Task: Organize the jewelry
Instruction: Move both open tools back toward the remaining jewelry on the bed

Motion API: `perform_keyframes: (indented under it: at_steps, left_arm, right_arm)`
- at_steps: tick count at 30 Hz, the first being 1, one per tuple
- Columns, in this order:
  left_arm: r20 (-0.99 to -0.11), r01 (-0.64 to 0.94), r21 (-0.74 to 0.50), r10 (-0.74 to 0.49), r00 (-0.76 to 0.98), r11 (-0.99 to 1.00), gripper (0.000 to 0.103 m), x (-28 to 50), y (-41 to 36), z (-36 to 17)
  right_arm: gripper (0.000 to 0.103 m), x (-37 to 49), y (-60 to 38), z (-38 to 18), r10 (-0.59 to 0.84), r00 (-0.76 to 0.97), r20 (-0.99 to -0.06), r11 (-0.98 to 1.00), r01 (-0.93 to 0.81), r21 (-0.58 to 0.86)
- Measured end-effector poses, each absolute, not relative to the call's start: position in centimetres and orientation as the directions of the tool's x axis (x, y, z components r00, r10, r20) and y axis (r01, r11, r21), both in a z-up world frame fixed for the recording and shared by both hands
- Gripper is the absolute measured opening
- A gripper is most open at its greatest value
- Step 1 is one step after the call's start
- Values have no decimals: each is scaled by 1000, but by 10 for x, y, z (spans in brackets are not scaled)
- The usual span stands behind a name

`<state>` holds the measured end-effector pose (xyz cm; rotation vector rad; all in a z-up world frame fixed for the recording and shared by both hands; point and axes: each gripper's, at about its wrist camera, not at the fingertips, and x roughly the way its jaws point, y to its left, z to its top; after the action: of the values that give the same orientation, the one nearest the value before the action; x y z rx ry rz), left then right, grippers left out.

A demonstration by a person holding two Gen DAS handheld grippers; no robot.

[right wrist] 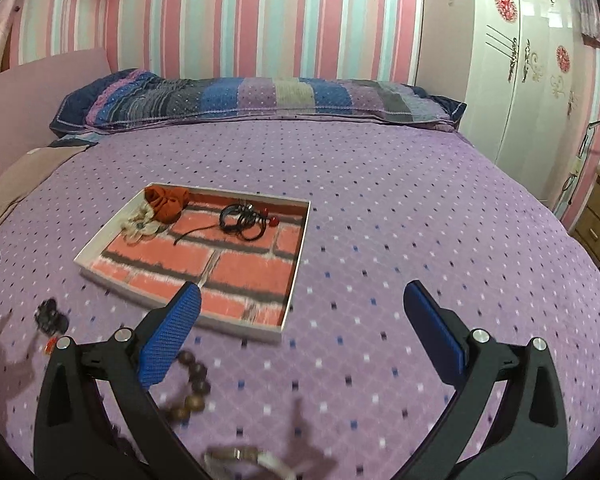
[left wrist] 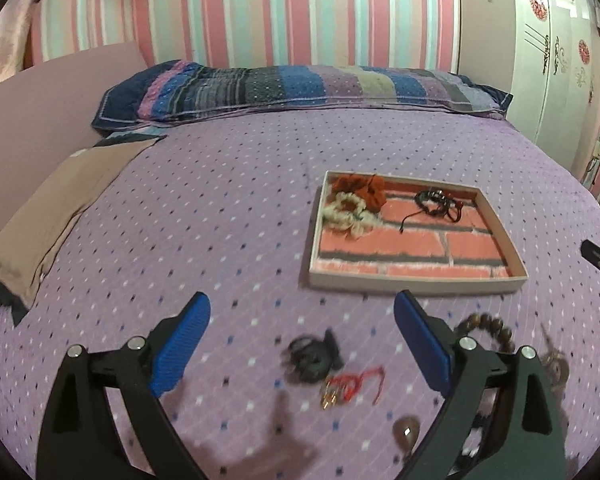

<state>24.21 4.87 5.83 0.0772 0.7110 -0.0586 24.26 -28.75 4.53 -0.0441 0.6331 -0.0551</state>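
Hovering with left gripper (left wrist: 302, 344) fingers apart, we should straddle the near black hair claw (left wrist: 314, 358) squarely before closing.

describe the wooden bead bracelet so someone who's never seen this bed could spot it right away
Start at the shallow brick-patterned tray on the purple bedspread. On the bedspread in front of the tray's near edge, beside the right tool's left finger, lies the wooden bead bracelet. It is the only loop of round brown beads; the neighbouring pieces are a black hair claw and red cord.

You get soft, even indoor light; fisheye bending curves the edges, near beads (right wrist: 192, 384) blur, and gripper shadows fall on the bedspread (left wrist: 236, 216).
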Motion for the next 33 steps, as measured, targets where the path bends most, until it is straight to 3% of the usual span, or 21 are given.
perform_keyframes:
  at_steps: [13,29,33]
  left_arm:
    - [-681,68,-7,-55,730,998,91,171,61,27]
    - [-713,103,-52,-109,693,993,91,129,31,-29]
    - [-720,119,-53,-121,683,991,91,124,23,-43]
  right_arm:
    - [99,151,-269,27,-28,817,-576,999,-2,-51]
    - [98,116,-290,-19,-76,798,-597,997,65,-40]
    - [88,118,-296,-35,-79,777,-624,997,73,-35]
